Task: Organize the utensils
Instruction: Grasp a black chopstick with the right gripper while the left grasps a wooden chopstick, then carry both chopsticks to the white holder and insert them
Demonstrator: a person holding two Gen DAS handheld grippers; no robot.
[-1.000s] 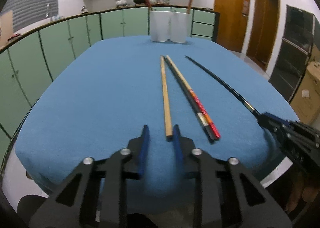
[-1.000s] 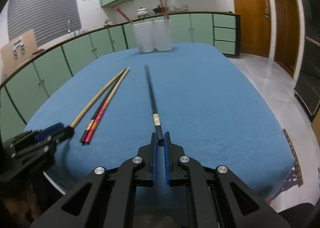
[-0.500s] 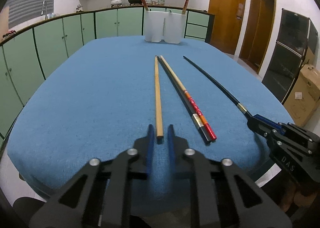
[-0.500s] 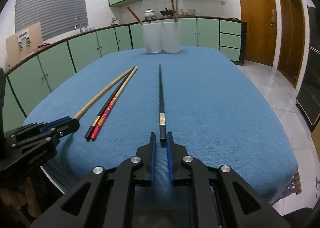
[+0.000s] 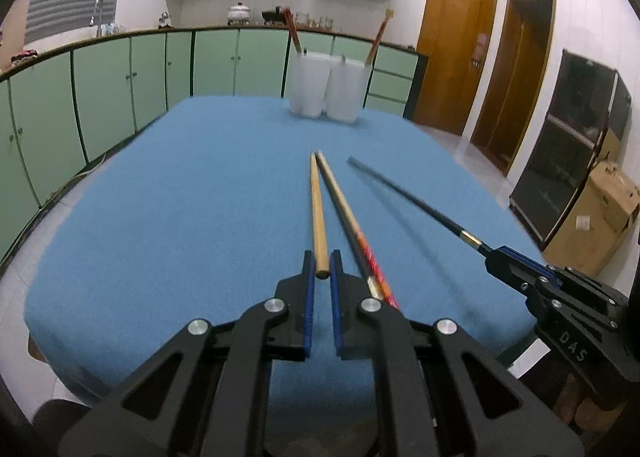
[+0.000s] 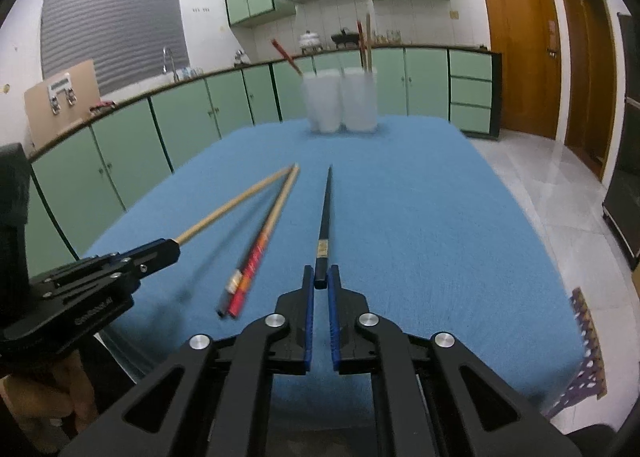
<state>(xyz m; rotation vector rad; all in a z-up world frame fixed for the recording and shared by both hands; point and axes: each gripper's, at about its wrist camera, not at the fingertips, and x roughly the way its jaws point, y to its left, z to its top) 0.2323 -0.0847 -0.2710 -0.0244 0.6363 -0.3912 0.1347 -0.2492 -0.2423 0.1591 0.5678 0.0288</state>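
My left gripper [image 5: 321, 259] is shut on the near end of a plain wooden chopstick [image 5: 318, 213] and holds it above the blue table [image 5: 180, 197]. My right gripper [image 6: 320, 275] is shut on the near end of a black chopstick [image 6: 325, 213], also raised. A red-and-black patterned chopstick pair [image 5: 352, 225] lies on the cloth between them; it also shows in the right wrist view [image 6: 260, 249]. Two white holder cups [image 5: 326, 91] stand at the table's far edge, each with a chopstick in it.
Green cabinets run along the left and back walls. A cardboard box [image 5: 596, 217] and a dark cabinet stand on the floor to the right. The table's near edge is just below both grippers.
Both grippers have lifted their chopsticks off the cloth and tilted upward. The left gripper closed on the wooden chopstick. The patterned pair stayed on the table.
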